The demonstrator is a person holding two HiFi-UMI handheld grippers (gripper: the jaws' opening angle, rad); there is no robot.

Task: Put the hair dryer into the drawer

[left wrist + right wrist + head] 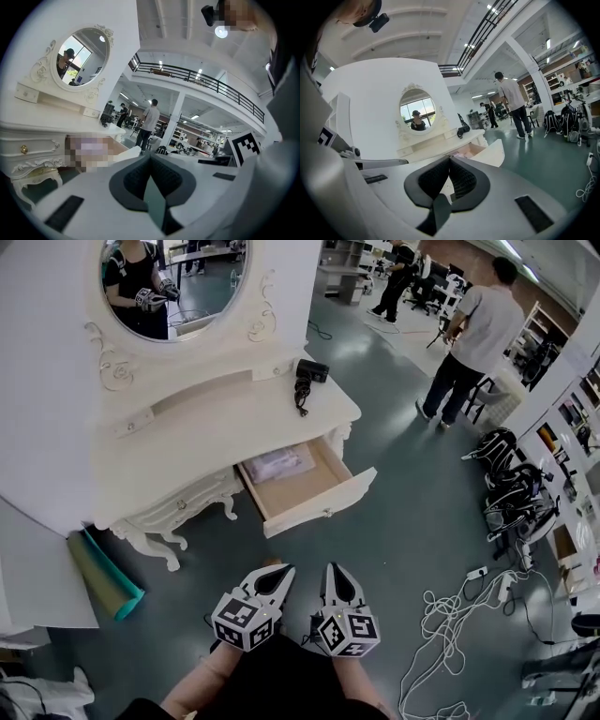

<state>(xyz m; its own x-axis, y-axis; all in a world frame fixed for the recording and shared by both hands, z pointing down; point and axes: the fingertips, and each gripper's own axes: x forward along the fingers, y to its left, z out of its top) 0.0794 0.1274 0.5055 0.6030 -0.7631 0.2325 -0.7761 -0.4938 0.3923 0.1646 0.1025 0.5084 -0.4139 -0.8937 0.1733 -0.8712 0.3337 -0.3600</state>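
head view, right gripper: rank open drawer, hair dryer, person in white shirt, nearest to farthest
1. open drawer: straight ahead of the right gripper, pulled out from the dressing table.
2. hair dryer: on the tabletop's far right corner, behind the drawer.
3. person in the white shirt: standing on the floor beyond the table, upper right.

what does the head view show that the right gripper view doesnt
Only the head view: the rolled green mat on the floor by the dressing table, and that table's carved legs.
Only the right gripper view: the balcony railing overhead, and the right gripper seen close, its tongs shut on nothing.
Both: the hair dryer lying on the dressing table, the open drawer, the oval mirror and a person in a white shirt standing further off.
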